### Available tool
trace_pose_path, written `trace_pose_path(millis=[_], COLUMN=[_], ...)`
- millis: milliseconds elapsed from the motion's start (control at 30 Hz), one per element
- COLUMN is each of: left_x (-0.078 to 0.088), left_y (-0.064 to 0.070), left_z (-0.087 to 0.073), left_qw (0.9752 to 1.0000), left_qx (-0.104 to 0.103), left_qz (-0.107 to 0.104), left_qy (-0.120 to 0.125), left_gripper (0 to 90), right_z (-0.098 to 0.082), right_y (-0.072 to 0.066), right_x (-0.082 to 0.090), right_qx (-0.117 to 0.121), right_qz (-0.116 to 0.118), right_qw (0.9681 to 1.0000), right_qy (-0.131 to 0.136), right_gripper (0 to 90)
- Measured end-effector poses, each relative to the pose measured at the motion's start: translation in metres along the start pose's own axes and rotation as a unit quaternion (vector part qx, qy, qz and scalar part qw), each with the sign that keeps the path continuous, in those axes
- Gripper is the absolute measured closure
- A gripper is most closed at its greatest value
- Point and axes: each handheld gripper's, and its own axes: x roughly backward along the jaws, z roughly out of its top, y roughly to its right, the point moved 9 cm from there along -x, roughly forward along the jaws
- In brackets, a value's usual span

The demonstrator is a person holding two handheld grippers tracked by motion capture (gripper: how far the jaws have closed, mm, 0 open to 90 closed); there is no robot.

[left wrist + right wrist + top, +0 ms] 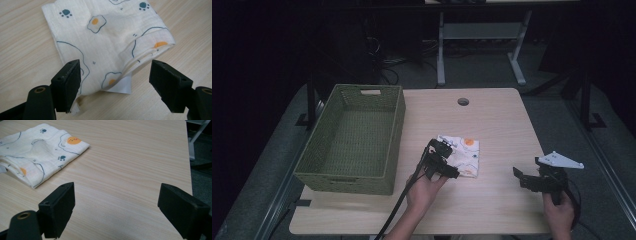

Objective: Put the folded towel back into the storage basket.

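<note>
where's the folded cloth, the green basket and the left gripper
folded cloth [105, 37], left gripper view, middle of its printed top layer
green basket [397, 117], high view, its right wall
left gripper [447, 161], high view, between its open jaws at the cloth's near edge

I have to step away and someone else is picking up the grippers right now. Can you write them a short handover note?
Left gripper: jaws open, astride the near edge of the folded cloth, pads not pressing on it.
Right gripper: open, holding nothing, over bare table to the right of the cloth.
Things: the cloth, printed with eggs and paws, lies folded at mid-table; the green woven basket stands at the left with nothing in it.
Done: the cloth is folded.
Left: probably close the left jaws on the cloth edge, lift it and set it in the basket.
</note>
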Motion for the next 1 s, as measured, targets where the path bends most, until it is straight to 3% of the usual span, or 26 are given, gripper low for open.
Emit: trace_pose_path(millis=[533, 1000], left_x=[-0.003, -0.015], left_y=[-0.003, -0.009], left_z=[0.007, 0.034], left_qw=[1.0000, 0.9998], left_qx=[0.002, 0.010], left_qz=[-0.006, -0.005], left_qy=[-0.003, -0.015], left_gripper=[25.7, 25.6], right_z=[0.000, 0.001], right_y=[0.001, 0.005], right_x=[-0.001, 0.001], right_qx=[0.001, -0.005], right_qz=[-0.003, -0.001], right_qw=[1.0000, 1.0000], right_qy=[0.000, 0.003], right_gripper=[13.9, 13.9])
